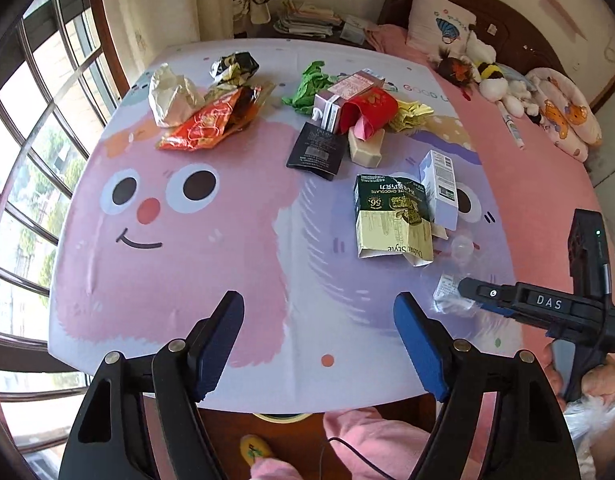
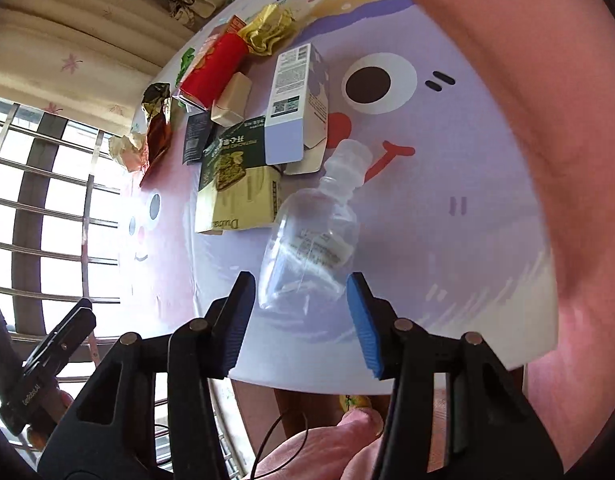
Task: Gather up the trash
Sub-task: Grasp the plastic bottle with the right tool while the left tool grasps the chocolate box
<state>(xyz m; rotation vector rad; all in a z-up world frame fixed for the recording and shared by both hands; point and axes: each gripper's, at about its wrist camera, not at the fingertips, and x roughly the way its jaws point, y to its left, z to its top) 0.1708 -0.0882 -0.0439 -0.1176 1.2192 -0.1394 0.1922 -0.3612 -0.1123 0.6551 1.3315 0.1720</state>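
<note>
Nearest the viewer, the left gripper hovers above the front edge of the table, its blue pads spread wide with only the cartoon-printed tablecloth between them. Right gripper: fingers partly spread, flanking the base of a clear plastic bottle that lies on its side near the front right of the table, neck pointing away; whether the pads actually touch the bottle cannot be told. From the left wrist view the right gripper appears side-on, reaching over the same bottle, held by a hand. Just beyond the bottle lie a torn green-and-cream chocolate box and a white carton, the two touching. Farther back, a pile: black packet, beige block, red wrapper, yellow foil, green crumpled paper. Far left group: orange snack bag, crumpled white paper, dark foil wrapper. Behind the table, a bed with soft toys.
</note>
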